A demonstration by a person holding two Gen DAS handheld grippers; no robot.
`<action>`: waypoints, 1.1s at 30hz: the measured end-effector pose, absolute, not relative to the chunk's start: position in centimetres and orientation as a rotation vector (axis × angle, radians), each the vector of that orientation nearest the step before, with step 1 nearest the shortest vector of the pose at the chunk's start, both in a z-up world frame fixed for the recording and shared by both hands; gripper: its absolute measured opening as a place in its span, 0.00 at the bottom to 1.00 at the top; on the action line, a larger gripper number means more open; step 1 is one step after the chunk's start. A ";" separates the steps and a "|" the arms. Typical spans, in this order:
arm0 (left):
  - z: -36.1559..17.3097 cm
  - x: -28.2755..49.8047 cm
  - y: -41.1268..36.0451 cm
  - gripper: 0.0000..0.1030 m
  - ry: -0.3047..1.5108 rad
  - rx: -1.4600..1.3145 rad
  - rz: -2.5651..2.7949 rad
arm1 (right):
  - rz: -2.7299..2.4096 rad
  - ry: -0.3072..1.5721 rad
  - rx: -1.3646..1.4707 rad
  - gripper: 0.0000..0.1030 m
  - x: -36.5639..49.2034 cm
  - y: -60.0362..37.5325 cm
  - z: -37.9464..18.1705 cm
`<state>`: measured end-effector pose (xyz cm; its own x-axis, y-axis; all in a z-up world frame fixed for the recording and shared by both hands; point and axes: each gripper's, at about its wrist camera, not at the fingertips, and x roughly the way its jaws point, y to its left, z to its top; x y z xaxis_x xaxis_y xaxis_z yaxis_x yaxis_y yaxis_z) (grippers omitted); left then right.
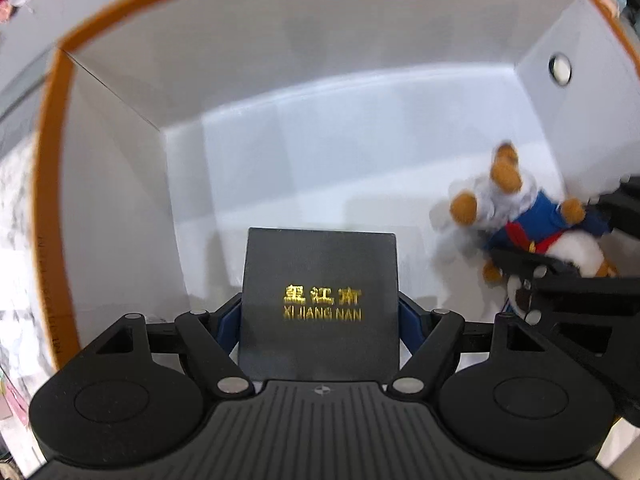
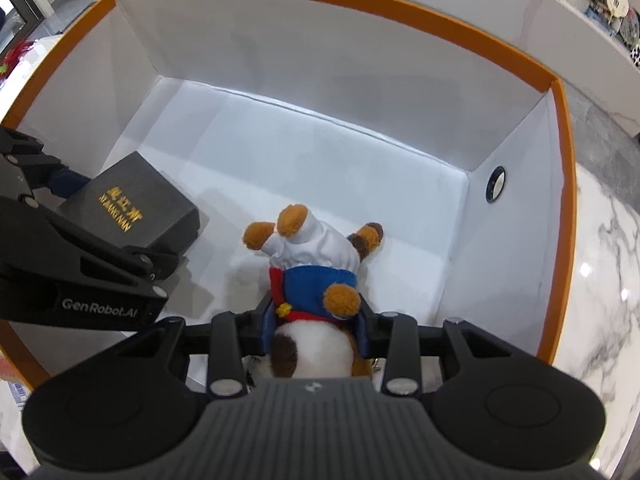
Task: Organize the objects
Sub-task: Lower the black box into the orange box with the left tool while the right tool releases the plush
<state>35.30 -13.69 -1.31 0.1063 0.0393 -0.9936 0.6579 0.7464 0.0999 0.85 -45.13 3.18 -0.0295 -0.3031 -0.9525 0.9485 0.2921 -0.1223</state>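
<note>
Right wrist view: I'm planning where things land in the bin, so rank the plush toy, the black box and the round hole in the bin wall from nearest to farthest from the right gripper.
1. plush toy: held in the right gripper, centre.
2. black box: to the left, held by the left gripper.
3. round hole: in the right-hand wall, farthest.
</note>
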 end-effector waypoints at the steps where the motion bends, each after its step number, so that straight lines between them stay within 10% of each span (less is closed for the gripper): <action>1: -1.4 35.2 -13.6 0.85 1.427 0.622 -0.507 | -1.155 1.184 0.727 0.39 0.9 -45.2 3.1; 33: 0.1 31.8 -8.0 0.90 1.545 0.692 -0.520 | -1.160 1.205 0.712 0.59 0.0 -42.7 3.7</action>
<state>31.84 -8.02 0.11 -0.0161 0.1209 -0.9925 0.6963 0.7138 0.0756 0.05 -42.66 3.71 -0.0537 -0.2955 -0.9538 0.9418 0.3024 -0.1467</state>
